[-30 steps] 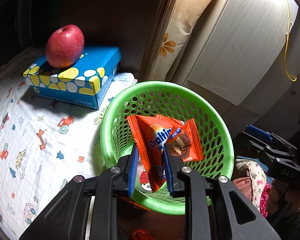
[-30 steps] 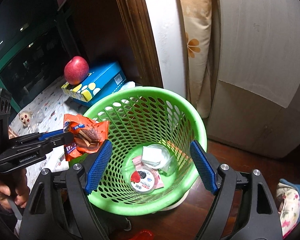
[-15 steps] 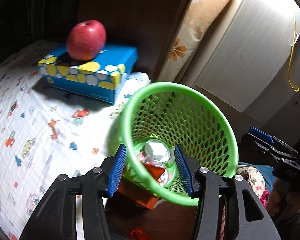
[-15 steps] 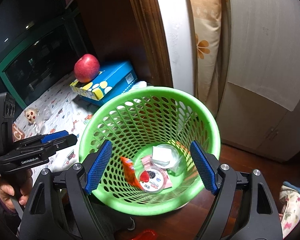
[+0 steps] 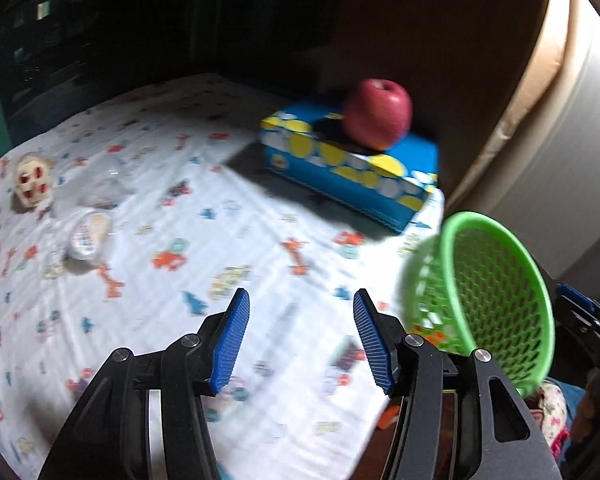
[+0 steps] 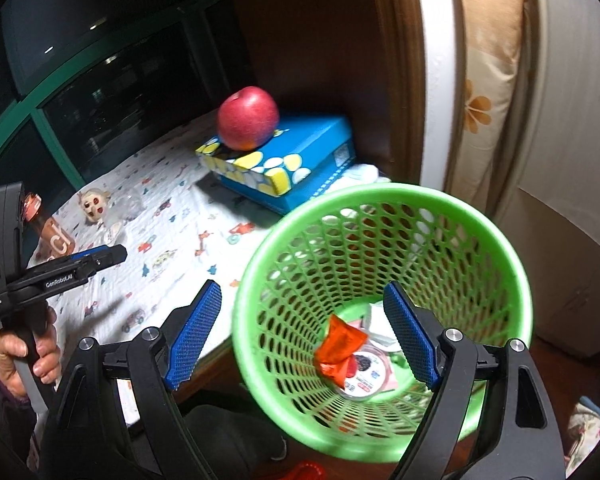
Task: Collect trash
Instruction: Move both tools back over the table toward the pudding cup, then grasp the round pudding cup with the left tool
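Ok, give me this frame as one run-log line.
left gripper: opening, empty, over cloth | right gripper: open, empty, at basket | orange wrapper: in basket | small cup: on cloth

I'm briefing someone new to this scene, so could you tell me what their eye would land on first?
Probably the bright green basket at the table's edge, an orange wrapper lying among the trash inside. Next, the red apple resting on the blue spotted box at the back of the patterned cloth.

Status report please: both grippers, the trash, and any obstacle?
Left gripper empty, jaws opening over printed cloth. Right gripper open, empty. Orange wrapper in green basket. Small cup waits on cloth; nothing in way.
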Demonstrator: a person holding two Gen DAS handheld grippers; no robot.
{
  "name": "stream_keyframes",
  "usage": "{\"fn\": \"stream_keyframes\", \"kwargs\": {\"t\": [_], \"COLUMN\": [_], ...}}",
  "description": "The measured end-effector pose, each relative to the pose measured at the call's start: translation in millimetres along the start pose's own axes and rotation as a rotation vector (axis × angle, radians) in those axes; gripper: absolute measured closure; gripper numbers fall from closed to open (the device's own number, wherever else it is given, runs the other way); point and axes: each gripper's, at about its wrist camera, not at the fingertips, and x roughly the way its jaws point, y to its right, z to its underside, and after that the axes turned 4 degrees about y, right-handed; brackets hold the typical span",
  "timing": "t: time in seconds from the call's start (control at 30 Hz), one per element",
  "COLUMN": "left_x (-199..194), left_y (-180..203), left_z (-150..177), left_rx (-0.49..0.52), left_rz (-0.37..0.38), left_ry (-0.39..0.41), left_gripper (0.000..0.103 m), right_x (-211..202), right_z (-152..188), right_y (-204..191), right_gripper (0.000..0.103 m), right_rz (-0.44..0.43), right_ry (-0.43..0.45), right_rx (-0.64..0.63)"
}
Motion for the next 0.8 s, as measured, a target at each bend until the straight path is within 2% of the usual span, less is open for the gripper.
{"fn": "stream_keyframes", "kwargs": {"t": [0.13, 0.4, 0.63, 0.77, 0.8], "left_x": [-3, 6, 28, 44, 48], "left_y": [-40, -115, -165, -183, -186], "left_z": [-5, -14, -20, -22, -23], "left_rx": [-0.037, -0.11, -0.143, -0.148, -0.146], "left_rz": [-0.086, -0.212, -0.269, -0.264, -0.257], "left_ry": [0.014, 0.023, -0.006, -0.031, -0.038], "left_gripper": [0.047, 0.041, 0.034, 0.034, 0.031], "right_x": [12, 35, 59, 74, 78], "right_z": [-4, -13, -22, -26, -28], "right_y": [-20, -60, -88, -104, -107], "right_gripper": [0.02, 0.019, 0.019, 0.019, 0.019], "right_rz": [-0.033, -0.092, -0.133, -0.152, -0.156], "right_ry": [-0.011, -0.033, -0.051, -0.067, -0.071], "right_rx": [-0.024, -0.074, -0.093, -0.109, -0.113]}}
